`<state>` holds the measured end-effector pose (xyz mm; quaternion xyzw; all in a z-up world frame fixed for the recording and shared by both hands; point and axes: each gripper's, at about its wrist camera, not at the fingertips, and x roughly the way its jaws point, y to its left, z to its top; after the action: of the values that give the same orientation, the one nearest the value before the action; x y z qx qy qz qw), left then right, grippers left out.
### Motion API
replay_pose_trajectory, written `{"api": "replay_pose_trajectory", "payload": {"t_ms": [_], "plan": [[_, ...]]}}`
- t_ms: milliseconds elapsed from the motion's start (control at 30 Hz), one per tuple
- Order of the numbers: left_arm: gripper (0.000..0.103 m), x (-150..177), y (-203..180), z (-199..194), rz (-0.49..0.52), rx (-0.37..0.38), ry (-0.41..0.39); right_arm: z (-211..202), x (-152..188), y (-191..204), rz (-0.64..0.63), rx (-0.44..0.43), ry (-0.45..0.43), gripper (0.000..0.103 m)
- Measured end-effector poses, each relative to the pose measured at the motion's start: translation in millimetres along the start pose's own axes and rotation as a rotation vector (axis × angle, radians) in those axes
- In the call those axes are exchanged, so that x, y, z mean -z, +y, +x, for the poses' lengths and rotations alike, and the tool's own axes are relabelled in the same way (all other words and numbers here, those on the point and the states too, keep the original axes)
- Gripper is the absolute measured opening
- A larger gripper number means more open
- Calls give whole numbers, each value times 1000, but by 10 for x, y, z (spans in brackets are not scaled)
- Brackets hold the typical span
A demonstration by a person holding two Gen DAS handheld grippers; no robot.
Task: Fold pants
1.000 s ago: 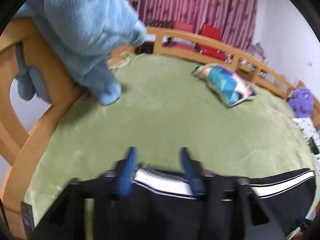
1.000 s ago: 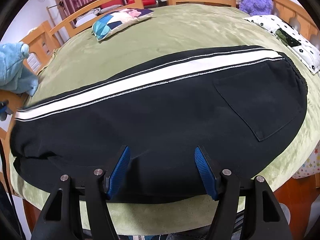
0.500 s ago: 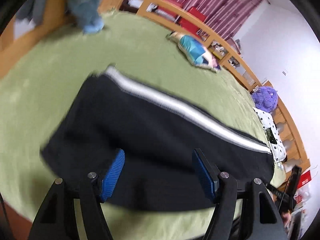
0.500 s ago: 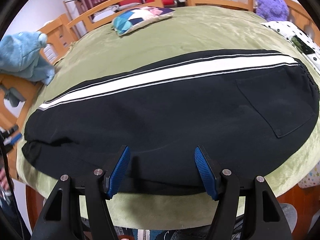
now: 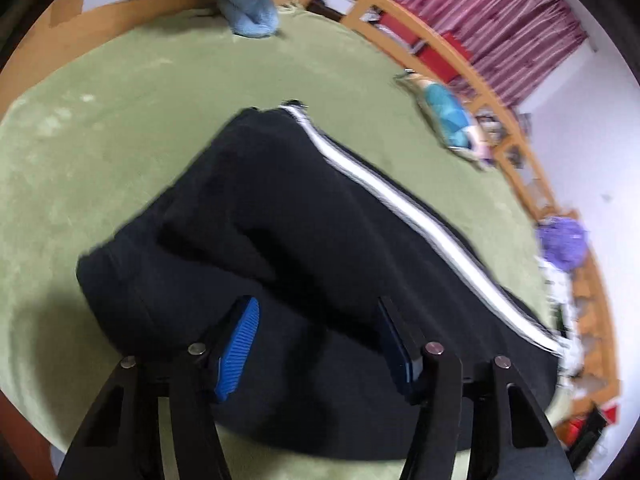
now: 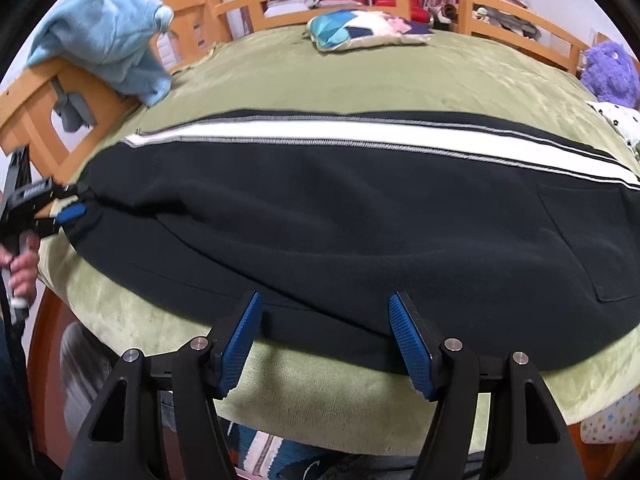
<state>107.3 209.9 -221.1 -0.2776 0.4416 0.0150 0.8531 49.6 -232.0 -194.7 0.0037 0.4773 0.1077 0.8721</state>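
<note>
While apparently agape, both grippers (image 5: pixel 316 344) (image 6: pixel 326 340) over pants (image 6: pixel 360 208).

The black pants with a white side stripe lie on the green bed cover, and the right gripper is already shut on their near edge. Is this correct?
Not quite. The right gripper is open, its jaws wide apart at the near edge of the black pants, gripping nothing; the right wrist view shows this. The rest holds: the pants, with their white side stripe, lie on the green bed cover.

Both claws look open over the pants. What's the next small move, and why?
Probably lower the left claw onto the cuff end of the pants and close. It is open, holding nothing; the pants lie flat lengthwise on the green blanket. The right claw is open at the near edge.
</note>
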Motion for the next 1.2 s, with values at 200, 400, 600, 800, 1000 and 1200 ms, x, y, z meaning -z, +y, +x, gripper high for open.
{"api": "replay_pose_trajectory", "payload": {"t_ms": [200, 400, 600, 800, 1000, 1200], "plan": [[56, -183, 179, 199, -149, -12, 4, 194, -21, 76, -33, 29, 18, 73], [13, -307, 206, 238, -147, 30, 33, 324, -117, 254, -102, 85, -9, 18], [11, -327, 105, -308, -85, 134, -6, -21, -173, 300, -120, 63, -120, 6], [13, -134, 97, -576, -30, 87, -18, -297, -41, 126, -96, -58, -136, 6], [33, 193, 220, -382, -3, -51, 114, 48, 280, 211, -167, -42, 24, 22], [65, 330, 170, -496, 15, -6, 86, -210, 284, 181, -128, -121, -79, 54]]}}
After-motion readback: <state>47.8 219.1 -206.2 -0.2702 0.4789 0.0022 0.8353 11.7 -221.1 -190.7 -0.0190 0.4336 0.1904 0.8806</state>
